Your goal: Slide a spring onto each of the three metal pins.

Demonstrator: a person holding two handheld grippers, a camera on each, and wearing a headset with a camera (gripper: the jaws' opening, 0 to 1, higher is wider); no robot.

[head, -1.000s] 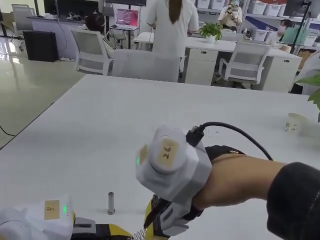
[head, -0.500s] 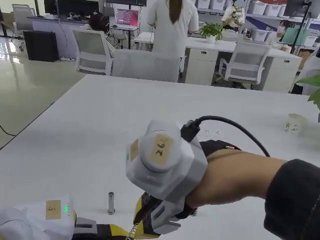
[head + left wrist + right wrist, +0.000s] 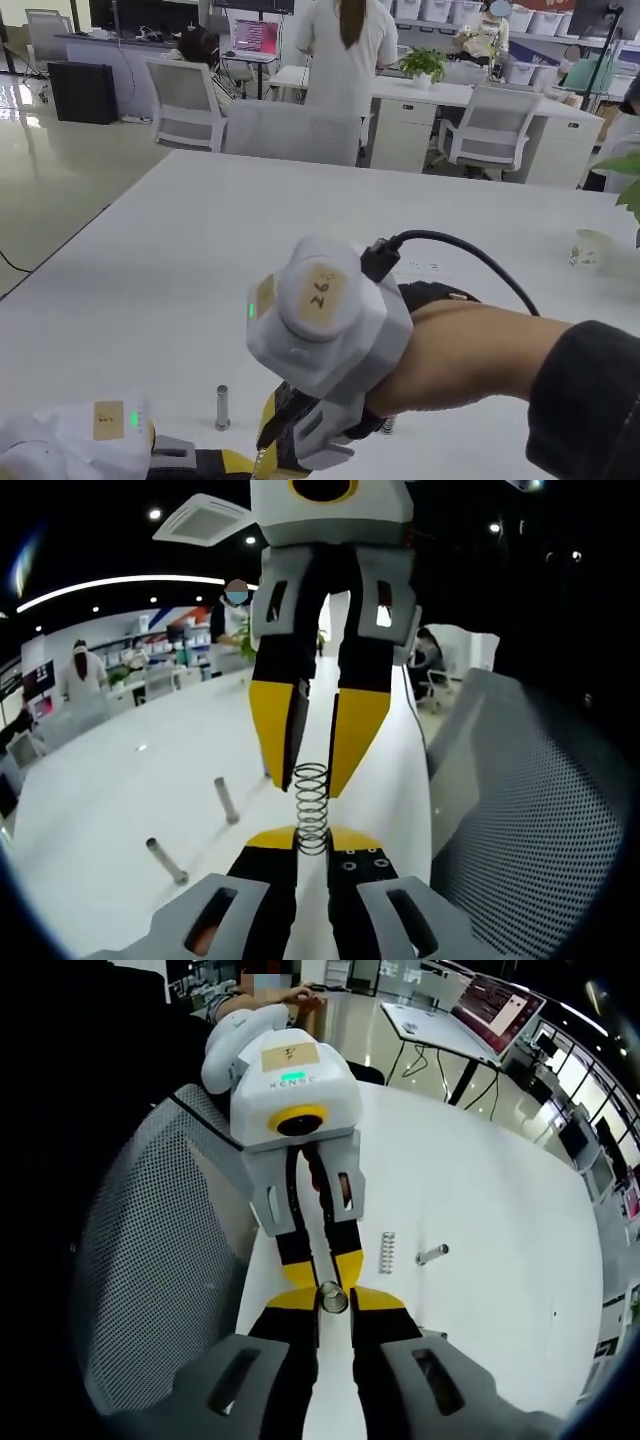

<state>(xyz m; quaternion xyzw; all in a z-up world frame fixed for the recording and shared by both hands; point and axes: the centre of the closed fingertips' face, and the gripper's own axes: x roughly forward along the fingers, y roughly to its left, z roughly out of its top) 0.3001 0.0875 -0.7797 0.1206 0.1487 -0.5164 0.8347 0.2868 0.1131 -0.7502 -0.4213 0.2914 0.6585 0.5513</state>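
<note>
The left gripper (image 3: 312,842) pinches one end of a thin coiled steel spring (image 3: 312,800) above the white table (image 3: 100,790). The right gripper (image 3: 333,1310) sits narrow around the other end, and its grip cannot be told. Two short grey metal pins (image 3: 227,800) stand bare, so seemingly no spring is fitted yet.

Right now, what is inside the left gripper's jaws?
A spring: its near end sits between the jaws of the left gripper, its far end between those of the right gripper. The jaws cover how deep the near end reaches.
</note>
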